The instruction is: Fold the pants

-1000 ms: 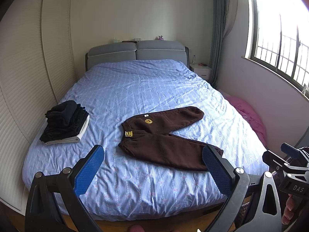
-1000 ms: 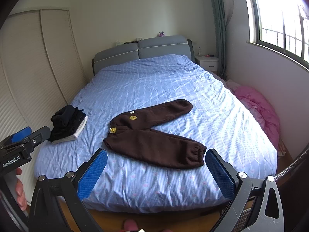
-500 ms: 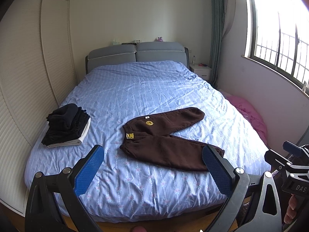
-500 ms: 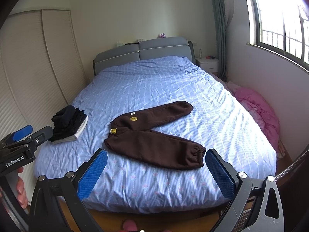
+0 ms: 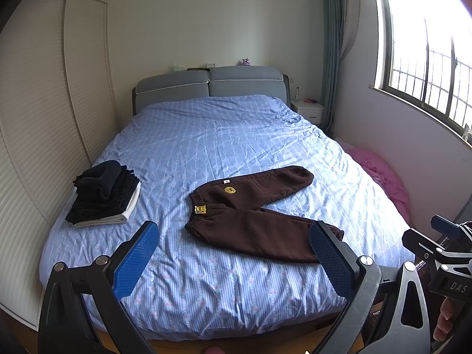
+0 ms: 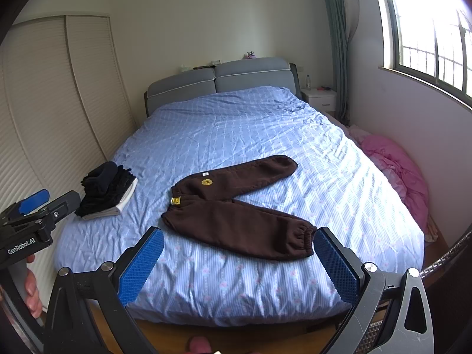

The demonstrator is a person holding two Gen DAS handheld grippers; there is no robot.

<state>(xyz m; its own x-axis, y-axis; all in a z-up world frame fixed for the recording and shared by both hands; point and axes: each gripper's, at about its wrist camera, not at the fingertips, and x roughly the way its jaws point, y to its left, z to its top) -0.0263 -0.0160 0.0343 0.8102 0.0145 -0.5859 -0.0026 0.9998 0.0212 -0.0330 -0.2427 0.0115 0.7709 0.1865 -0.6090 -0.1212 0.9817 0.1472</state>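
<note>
Dark brown sweatpants (image 5: 253, 212) lie flat on the blue bed (image 5: 224, 147), legs spread in a V toward the right, waistband at the left with yellow patches. They also show in the right wrist view (image 6: 236, 206). My left gripper (image 5: 233, 253) is open and empty, held off the foot of the bed, short of the pants. My right gripper (image 6: 239, 258) is open and empty too, at the foot of the bed near the lower leg's cuff (image 6: 303, 239). Each gripper shows at the edge of the other's view.
A stack of folded dark clothes (image 5: 106, 194) sits on the bed's left side. A pink bundle (image 5: 383, 177) lies on the floor right of the bed. Wardrobe doors (image 5: 44, 118) stand at the left, a window wall at the right, a nightstand (image 5: 306, 109) beside the headboard.
Both grippers have drawn back slightly and tilted up; the bed and pants sit a bit lower in view. The pants have not moved. Both grippers stay open.
</note>
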